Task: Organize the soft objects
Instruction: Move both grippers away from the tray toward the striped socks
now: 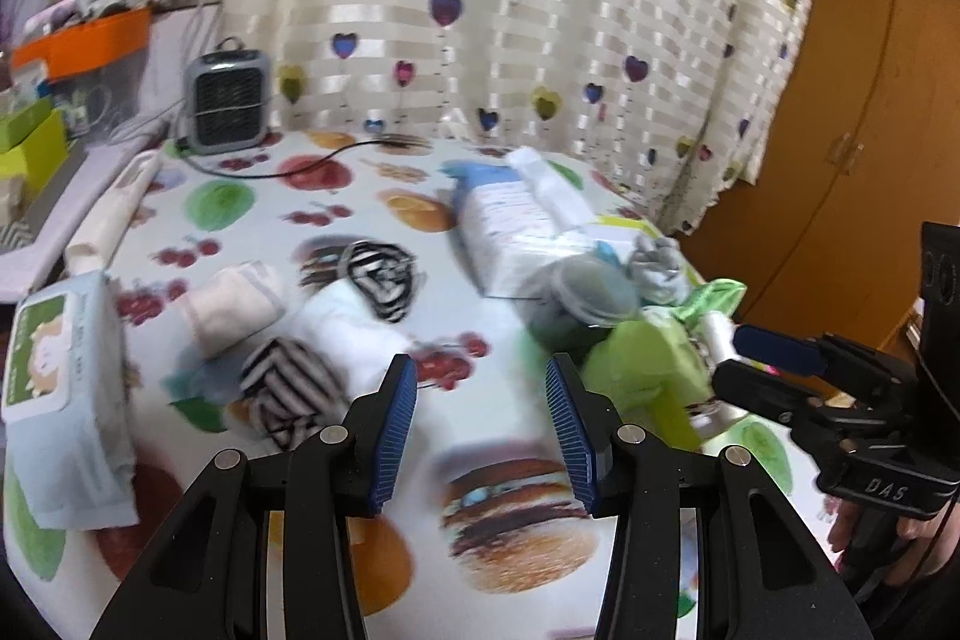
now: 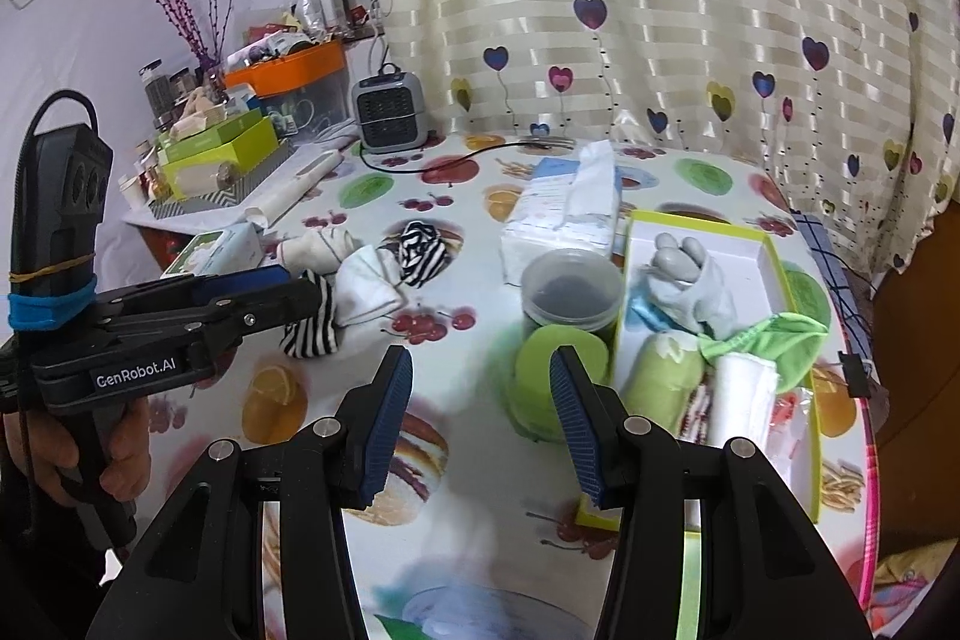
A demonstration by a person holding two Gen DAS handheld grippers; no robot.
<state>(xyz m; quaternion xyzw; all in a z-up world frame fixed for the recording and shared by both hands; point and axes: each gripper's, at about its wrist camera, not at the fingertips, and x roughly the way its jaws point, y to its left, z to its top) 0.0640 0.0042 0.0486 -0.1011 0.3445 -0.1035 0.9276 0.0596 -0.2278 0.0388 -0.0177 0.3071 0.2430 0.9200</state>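
Two grippers hang over a table [image 1: 510, 424] in a fruit-and-burger print cloth, both released and holding nothing. From the left wrist, the left gripper [image 1: 480, 424] has its blue pads apart above bare cloth and a printed burger, with open room straight ahead. To its left a wipes pack [image 1: 66, 400] lies at the table's near left edge; ahead lie a striped sock [image 1: 288, 388], a white sock [image 1: 354, 322], a pink-white roll [image 1: 240, 304] and a second striped sock [image 1: 381, 277], loosely bunched and near one another. A tissue pack [image 1: 516, 232] and a jar [image 1: 576, 298] crowd the right side, where the right gripper [image 1: 774, 346] reaches in over green cloth. From the right wrist, the right gripper [image 2: 480, 424] is spread above bare cloth, its right finger in front of a green lid [image 2: 540, 376] leaning by the jar [image 2: 570, 292]. Just right sits a box [image 2: 768, 244] near the table's right edge, holding grey socks [image 2: 690, 274], a green roll [image 2: 666, 370], a white roll [image 2: 744, 388] and a green cloth [image 2: 768, 334]. The left gripper [image 2: 300, 292], a hand [image 2: 114, 454] on its handle, points at the striped sock [image 2: 312, 328].
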